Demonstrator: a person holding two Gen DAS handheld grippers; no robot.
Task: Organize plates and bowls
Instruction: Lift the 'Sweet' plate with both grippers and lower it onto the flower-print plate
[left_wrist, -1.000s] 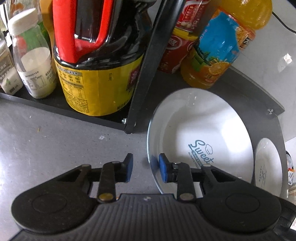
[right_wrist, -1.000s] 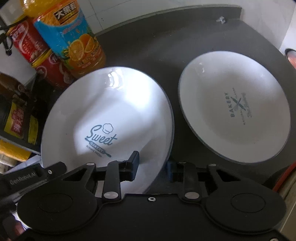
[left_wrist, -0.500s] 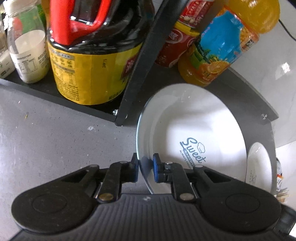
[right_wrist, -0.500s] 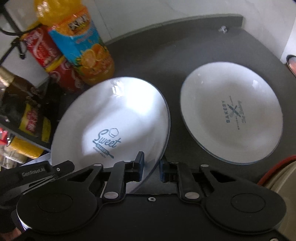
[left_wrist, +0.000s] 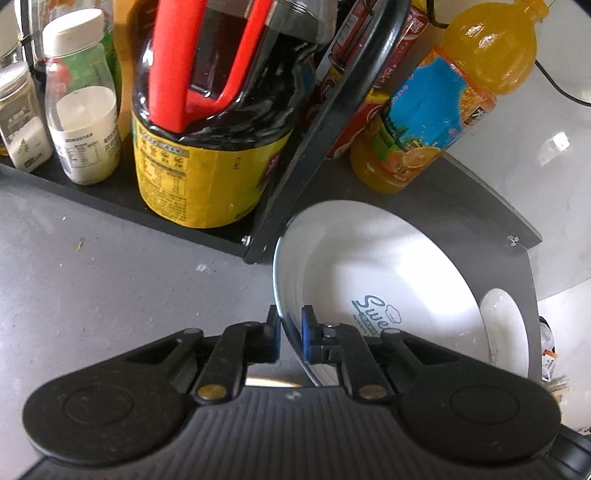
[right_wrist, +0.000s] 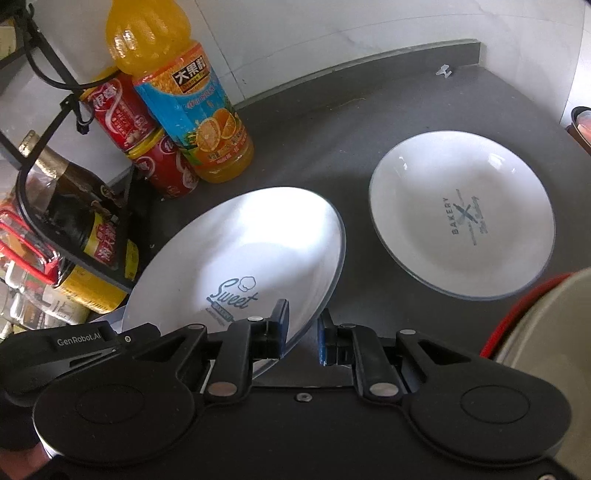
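Note:
A white "Sweet" plate (left_wrist: 373, 266) is lifted and tilted above the dark counter; it also shows in the right wrist view (right_wrist: 251, 251). My left gripper (left_wrist: 290, 338) is shut on its left rim. My right gripper (right_wrist: 301, 336) is shut on its right rim, one pad above and one below the edge. A second white "Bakery" plate (right_wrist: 461, 214) lies flat on the counter to the right; its edge shows in the left wrist view (left_wrist: 506, 332).
A black rack (left_wrist: 325, 129) holds a large soy sauce jug (left_wrist: 214, 129), small bottles (left_wrist: 81, 99) and red cans (right_wrist: 147, 140). An orange juice bottle (right_wrist: 188, 107) stands beside it. A grey pot with a red rim (right_wrist: 546, 369) sits at the right.
Both grippers closed on opposite rims of the "Sweet" plate. The plate has risen off the counter and tilted. The "Bakery" plate has not moved.

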